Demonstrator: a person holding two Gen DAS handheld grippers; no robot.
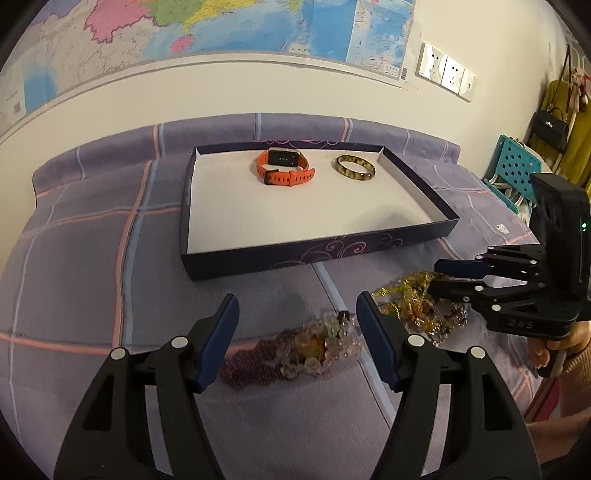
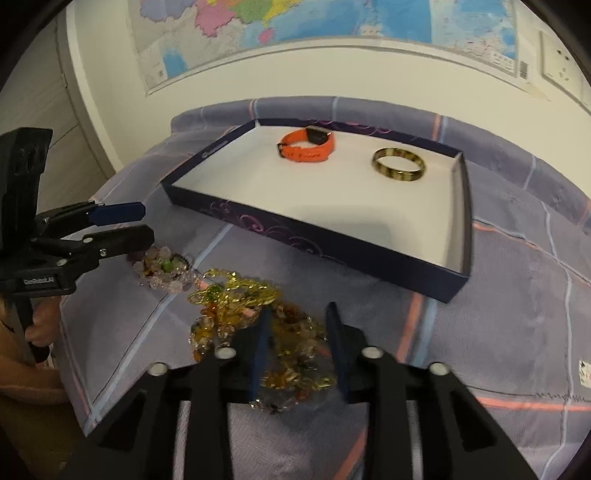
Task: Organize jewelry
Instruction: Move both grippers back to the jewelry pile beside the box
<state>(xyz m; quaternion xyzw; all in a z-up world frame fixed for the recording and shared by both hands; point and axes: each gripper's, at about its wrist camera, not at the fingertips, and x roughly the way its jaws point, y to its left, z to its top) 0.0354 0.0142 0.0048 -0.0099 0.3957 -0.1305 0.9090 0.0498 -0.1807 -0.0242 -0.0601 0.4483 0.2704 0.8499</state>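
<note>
A dark blue tray [image 1: 258, 258] [image 2: 332, 254] with a white floor lies on the bed. In it are an orange watch [image 1: 284, 171] [image 2: 306, 147] and a yellow-brown bangle [image 1: 355, 167] [image 2: 399, 164]. In front of the tray lie a pink and purple bead bracelet [image 1: 314, 350] [image 2: 162, 269] and a heap of yellow and amber bead jewelry [image 1: 410, 299] [image 2: 236, 299]. My left gripper [image 1: 295, 317] [image 2: 144, 221] is open with the pink bracelet between its fingers. My right gripper [image 2: 295, 321] [image 1: 439, 275] is open around the amber heap.
The bed is covered by a purple plaid sheet [image 1: 92, 258] [image 2: 517, 295]. A white wall with a map [image 1: 221, 26] stands behind it. A teal chair [image 1: 513, 166] and hanging bags [image 1: 554, 125] are at the right.
</note>
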